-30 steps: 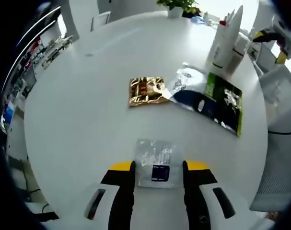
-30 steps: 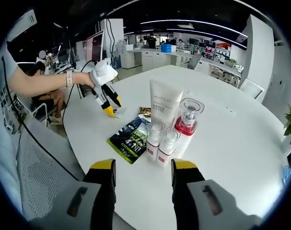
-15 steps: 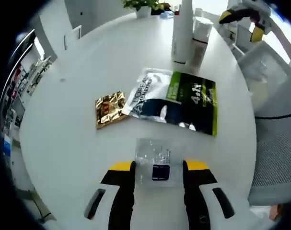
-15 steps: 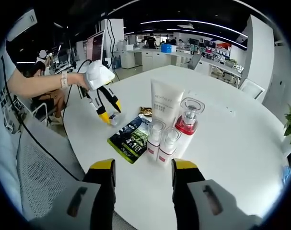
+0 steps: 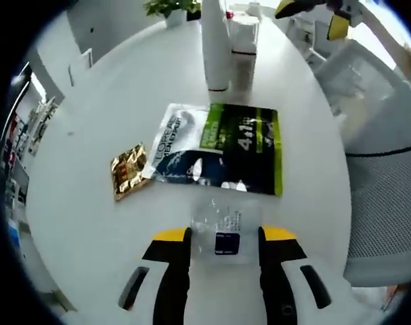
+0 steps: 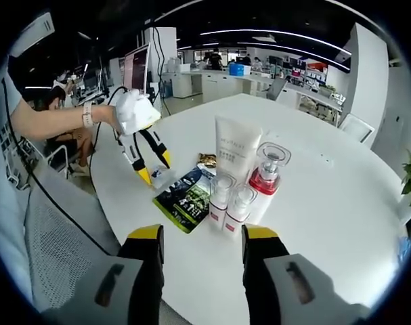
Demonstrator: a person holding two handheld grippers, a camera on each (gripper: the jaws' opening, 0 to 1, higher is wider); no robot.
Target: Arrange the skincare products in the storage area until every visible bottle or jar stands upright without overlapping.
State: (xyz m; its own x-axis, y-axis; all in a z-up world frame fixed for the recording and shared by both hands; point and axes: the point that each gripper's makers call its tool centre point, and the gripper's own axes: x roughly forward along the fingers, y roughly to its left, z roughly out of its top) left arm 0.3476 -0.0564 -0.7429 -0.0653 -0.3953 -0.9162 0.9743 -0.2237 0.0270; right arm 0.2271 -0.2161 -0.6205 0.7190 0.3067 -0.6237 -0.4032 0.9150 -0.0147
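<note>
I see the round white counter [image 6: 327, 203] spreading across the right gripper view. On it, near frame centre, stand a white tube [image 6: 235, 150] upright, a pump bottle with a red collar [image 6: 265, 181] just right of it, and two small clear-capped bottles [image 6: 231, 202] in front, side by side and close together.

Left of them a green-and-black sachet [image 6: 185, 198] lies flat; in the left gripper view it sits at centre, overlapping a white-and-blue sachet [image 5: 181, 145], with a gold sachet [image 5: 128, 170] just beside that at centre left.

My right hand-held gripper [image 6: 200, 244] rises from the bottom edge, jaws apart with nothing between them.

My left hand-held gripper [image 5: 221, 238] is spread too, its jaws standing either side of a small clear sachet [image 5: 220, 227] lying flat on the counter; whether they touch it I cannot tell.
</note>
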